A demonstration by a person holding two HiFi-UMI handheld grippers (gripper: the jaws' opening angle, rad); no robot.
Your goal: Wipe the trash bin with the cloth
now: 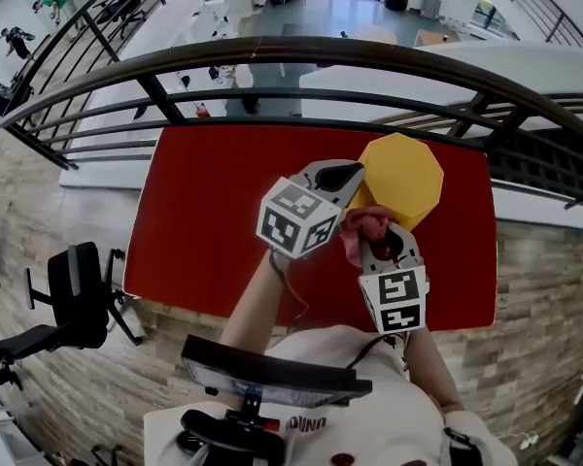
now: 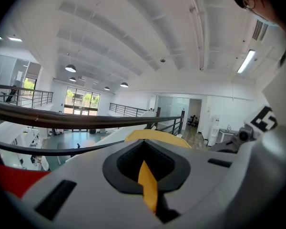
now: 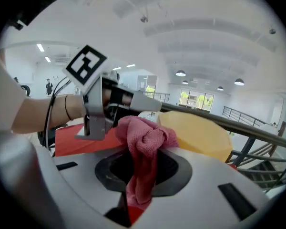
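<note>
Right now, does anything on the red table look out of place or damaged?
Only the yellow trash bin: it shows a closed flat face, not an opening, and the left gripper pinches its edge.

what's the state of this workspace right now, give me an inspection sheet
surface: red table; only the bin stands on it.
job's things: yellow trash bin on the table's far right part; pink cloth bunched up beside the bin.
clutter: nothing seen.
grippers: left gripper shut on the trash bin's thin yellow wall; right gripper shut on the cloth.
cables: thin cable along the left forearm.
surroundings: dark railing just behind the table, a lower floor beyond it.
</note>
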